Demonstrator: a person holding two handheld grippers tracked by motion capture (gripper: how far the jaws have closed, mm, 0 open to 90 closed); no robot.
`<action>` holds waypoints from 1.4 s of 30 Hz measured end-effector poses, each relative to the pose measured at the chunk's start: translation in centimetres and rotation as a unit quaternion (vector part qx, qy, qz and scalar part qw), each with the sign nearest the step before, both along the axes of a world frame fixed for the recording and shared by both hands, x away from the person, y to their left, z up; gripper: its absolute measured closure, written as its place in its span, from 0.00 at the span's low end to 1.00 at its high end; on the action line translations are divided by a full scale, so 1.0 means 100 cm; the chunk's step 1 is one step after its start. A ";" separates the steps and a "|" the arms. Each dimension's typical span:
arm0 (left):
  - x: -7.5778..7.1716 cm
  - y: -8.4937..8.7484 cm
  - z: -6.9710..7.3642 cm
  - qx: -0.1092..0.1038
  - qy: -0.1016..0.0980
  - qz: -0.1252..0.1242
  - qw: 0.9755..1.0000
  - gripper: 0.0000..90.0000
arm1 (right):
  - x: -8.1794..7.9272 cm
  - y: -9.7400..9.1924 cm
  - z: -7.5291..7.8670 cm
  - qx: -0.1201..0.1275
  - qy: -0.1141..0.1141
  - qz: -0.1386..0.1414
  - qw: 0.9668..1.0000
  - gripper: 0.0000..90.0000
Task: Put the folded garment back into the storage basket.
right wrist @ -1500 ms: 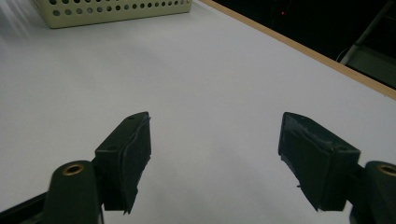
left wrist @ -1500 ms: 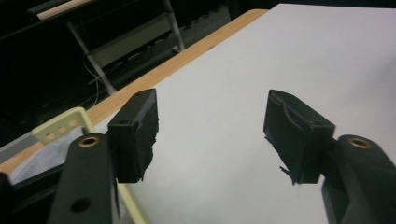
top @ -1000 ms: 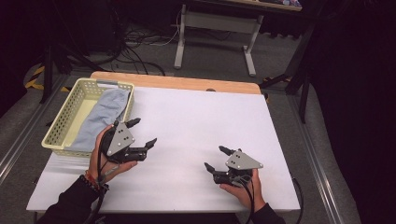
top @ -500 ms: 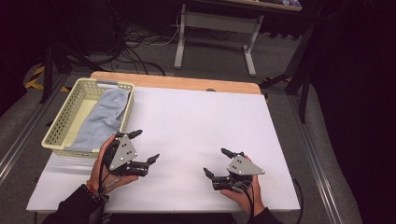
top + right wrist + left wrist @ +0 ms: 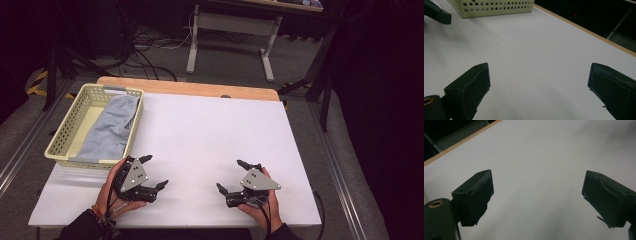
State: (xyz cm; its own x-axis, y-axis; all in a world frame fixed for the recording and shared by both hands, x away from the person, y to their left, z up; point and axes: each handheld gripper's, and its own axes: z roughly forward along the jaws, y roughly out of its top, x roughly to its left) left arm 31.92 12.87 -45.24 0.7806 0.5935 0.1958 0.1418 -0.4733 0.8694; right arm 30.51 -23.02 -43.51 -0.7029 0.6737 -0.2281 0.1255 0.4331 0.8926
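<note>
My left gripper (image 5: 155,171) rests low over the white table top (image 5: 210,130) near its front left, just in front of the basket. In the left gripper view its jaws (image 5: 537,195) stand wide apart with only bare table between them. My right gripper (image 5: 229,174) sits near the front right, and its jaws (image 5: 539,90) are also spread wide with nothing between them. Both pairs of jaws have just been opening. The two grippers point toward each other across a gap of bare table.
A pale yellow perforated basket (image 5: 65,135) stands at the table's left side with a grey-blue cloth (image 5: 110,127) lying in it. The right gripper view shows the basket wall (image 5: 494,7) far off. A wooden strip (image 5: 190,89) runs along the far edge.
My left hand has come down and back toward the table's near edge. Both grippers' jaws have spread wider. The right hand has stayed in place.
</note>
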 end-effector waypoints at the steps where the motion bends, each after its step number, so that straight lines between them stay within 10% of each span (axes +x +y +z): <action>1: 0.000 0.000 -0.001 0.000 0.000 -0.002 1.000 0.12 | 0.000 0.000 0.000 0.000 0.000 0.001 1.000 0.06; 42: 0.003 -0.006 -0.006 0.004 0.015 -0.015 1.000 0.10 | 0.007 0.001 -0.006 -0.020 0.011 -0.002 1.000 0.08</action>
State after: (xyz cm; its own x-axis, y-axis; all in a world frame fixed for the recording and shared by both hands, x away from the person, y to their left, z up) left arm 32.25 12.26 -45.82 0.8039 0.5682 0.1758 0.1540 -0.4844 0.8612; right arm 31.25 -22.93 -44.15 -0.7056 0.6669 -0.2394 0.1472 0.4685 0.8711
